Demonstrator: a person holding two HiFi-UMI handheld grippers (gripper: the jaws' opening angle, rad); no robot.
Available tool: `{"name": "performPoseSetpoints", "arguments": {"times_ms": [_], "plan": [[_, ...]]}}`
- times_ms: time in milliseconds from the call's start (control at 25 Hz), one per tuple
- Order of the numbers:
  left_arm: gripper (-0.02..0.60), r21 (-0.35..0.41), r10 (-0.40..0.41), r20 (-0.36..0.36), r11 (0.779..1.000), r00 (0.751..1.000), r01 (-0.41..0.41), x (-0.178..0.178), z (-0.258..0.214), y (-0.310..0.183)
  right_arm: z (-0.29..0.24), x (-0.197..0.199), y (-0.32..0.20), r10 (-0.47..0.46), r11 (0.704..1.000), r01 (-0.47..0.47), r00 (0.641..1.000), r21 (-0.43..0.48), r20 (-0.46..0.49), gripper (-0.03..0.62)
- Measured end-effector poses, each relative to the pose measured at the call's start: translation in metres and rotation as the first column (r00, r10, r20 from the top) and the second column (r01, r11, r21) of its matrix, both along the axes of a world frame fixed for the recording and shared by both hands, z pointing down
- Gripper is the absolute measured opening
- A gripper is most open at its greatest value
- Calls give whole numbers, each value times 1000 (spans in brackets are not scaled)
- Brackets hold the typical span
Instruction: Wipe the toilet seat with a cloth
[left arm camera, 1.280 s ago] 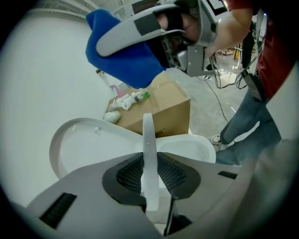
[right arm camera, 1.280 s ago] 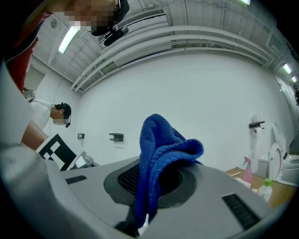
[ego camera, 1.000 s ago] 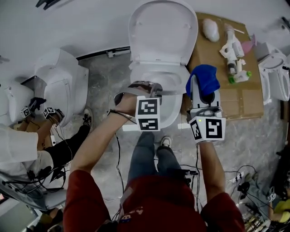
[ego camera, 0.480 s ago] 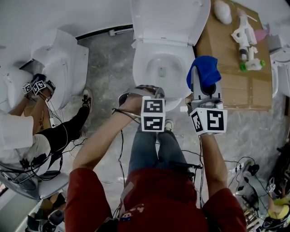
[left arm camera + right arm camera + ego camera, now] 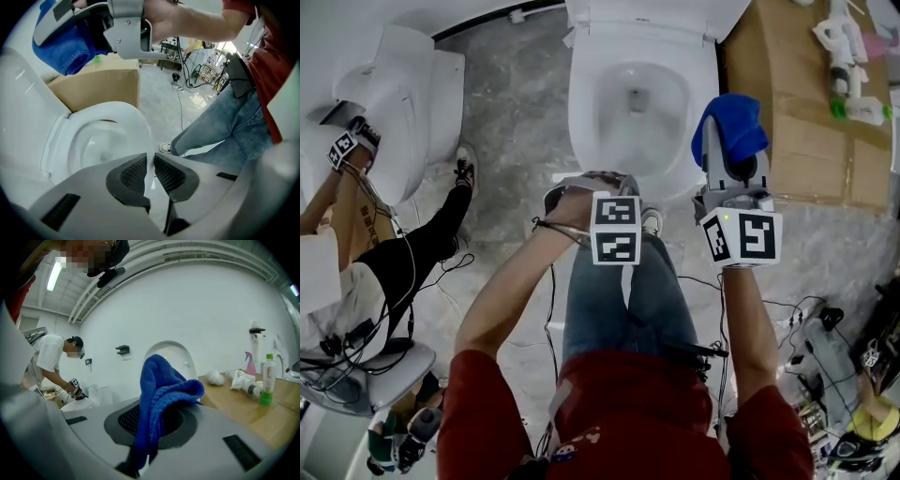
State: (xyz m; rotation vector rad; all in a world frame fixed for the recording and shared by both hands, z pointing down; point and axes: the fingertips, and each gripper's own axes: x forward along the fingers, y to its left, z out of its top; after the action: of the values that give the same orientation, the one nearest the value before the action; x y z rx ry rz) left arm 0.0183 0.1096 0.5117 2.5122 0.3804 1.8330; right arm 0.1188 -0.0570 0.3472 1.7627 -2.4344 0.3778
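- While the right gripper (image 5: 154, 423) has its two pads clamped on the blue cloth (image 5: 161, 390), the cloth isn't on the toilet seat (image 5: 584, 131). In the left gripper view it sits in the upper left corner, up in the air above the seat.
- Right gripper view: the cloth is pinched low between the fingers (image 5: 126, 420). It bunches up past the tips and flops over to the right of the frame, hiding most of the right pad.
- Head view: the cloth is right of centre in the upper part of the frame. It sits over the toilet's right edge, where that meets the cardboard (image 5: 797, 122).
- Left gripper (image 5: 150, 161): its jaws have just been closing and now there's only a thin slit left between the pads. Nothing is in that slit, you just see white toilet rim through it.
- In the head view the left gripper hangs at the near rim of the bowl (image 5: 628, 108), at centre frame. I can't tell if it touches the rim.
- The toilet lid (image 5: 173, 355) stands upright behind the cloth in the right gripper view.
- On the cardboard at the right of that view there's a clear bottle with a green cap (image 5: 267, 378) and a pink spray bottle (image 5: 250, 363).
- The wearer's jeans (image 5: 623, 300) fill the lower middle of the head view.
- A second toilet (image 5: 403, 84) is at upper left, with another person (image 5: 403, 272) beside it.
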Motion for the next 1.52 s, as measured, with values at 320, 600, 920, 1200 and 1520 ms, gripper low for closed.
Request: {"name": "performPoseSetpoints", "arguments": {"times_ms": [320,600,920,1200,1520], "plan": [[54,-72,-27,24,997,999,29,-9,95,28,100,-2,13,3,995,-5,1000,-104,-12,52],[43,-104,-48,40,993,998,52,-15,161,35,162,-14,18,-12,987,8,1000,-161,-19,52],[37,-61,-72,29,995,997,73,-15,200,34,209,-29,36,-37,971,33,999,-235,-12,52],[31,-58,-226,-95,974,970,221,-19,181,25,251,-67,79,-115,920,119,993,-373,32,52],[23,28,-650,-534,625,540,780,-73,91,-66,314,-127,139,-234,782,238,969,-576,82,57]]}}
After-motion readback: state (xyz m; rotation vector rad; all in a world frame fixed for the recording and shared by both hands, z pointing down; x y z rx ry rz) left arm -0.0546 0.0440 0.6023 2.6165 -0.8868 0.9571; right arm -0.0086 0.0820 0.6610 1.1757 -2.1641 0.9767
